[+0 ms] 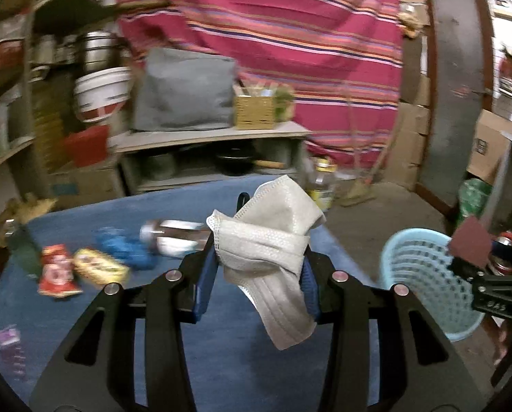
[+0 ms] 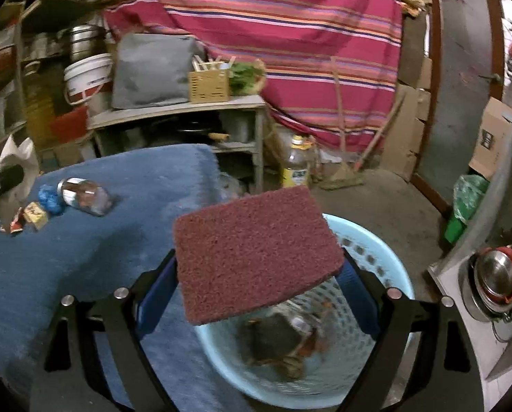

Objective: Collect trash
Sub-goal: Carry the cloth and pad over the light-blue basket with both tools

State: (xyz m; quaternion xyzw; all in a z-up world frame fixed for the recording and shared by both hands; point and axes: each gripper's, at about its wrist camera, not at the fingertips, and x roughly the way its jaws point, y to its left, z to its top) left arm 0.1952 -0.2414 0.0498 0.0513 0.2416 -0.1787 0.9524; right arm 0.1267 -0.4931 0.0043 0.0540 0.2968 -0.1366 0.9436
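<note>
Striped magenta cloth (image 2: 256,17), banded in orange, white and navy, hangs across the back of a cluttered storeroom, above a grey shelf unit (image 2: 173,113) carrying a soft grey cushion (image 2: 149,72) and a slatted wooden box (image 2: 208,86). Nearer the cameras, a table under fuzzy blue fabric (image 2: 84,257) holds scattered litter: a clear jar with a metal lid (image 2: 84,196) lying on its side, a crumpled blue wrapper (image 2: 50,199), and small red and yellow packets (image 1: 81,269) whose print is too blurred to read. The left gripper (image 1: 257,261) is clenched on a crumpled grey-white face mask (image 1: 273,243), pleated and stitched along its edges, which droops below the blue-padded fingers over the table. The right gripper (image 2: 256,271) grasps a flat rectangular maroon scouring pad (image 2: 256,250) with a coarse, fibrous surface by its edges, held above a pale blue perforated plastic basket (image 2: 376,343) that stands on the concrete floor just beside the table and has dark rubbish inside. A large bottle with a yellow label (image 2: 295,168) stands on the floor beyond it; the label cannot be read.
</note>
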